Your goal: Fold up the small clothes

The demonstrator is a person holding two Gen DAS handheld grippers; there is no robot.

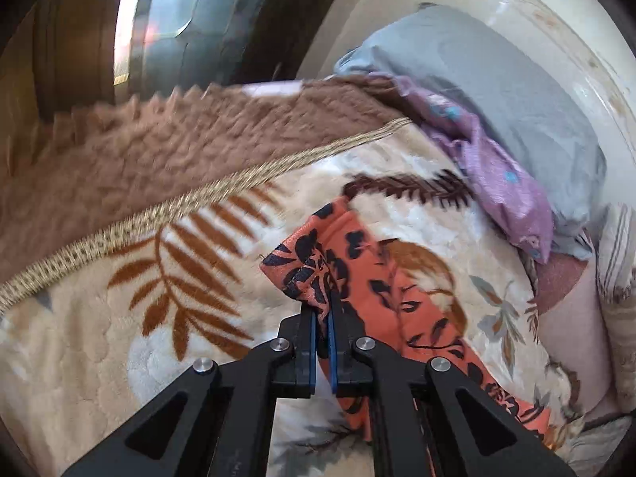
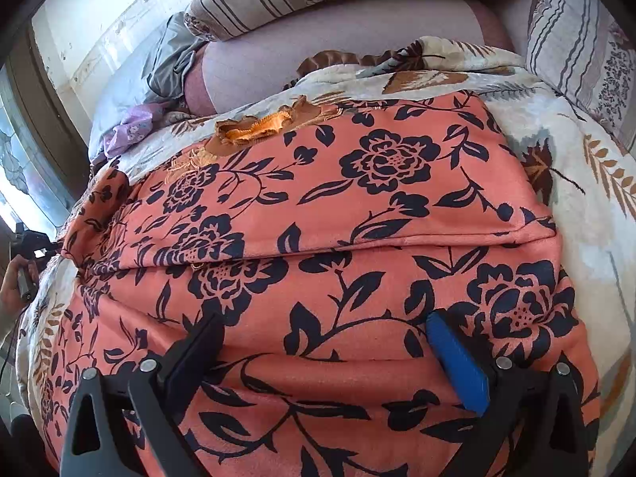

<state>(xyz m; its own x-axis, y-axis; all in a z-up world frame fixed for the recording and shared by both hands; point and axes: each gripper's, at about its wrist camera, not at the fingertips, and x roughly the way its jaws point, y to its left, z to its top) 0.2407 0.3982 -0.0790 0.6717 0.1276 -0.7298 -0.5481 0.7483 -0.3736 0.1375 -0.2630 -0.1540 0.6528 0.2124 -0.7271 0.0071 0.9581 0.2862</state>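
left hand-held gripper [image 1: 322, 310] clamped on orange floral garment [image 1: 381, 278] corner | leaf-print blanket [image 1: 119, 318] beneath

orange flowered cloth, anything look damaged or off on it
Yes. Near the far edge of the orange flowered cloth, in the right wrist view, sits a ragged patch with frayed brown edges, like a tear or burn. Whether it is in the cloth or the leaf-print blanket underneath is unclear.
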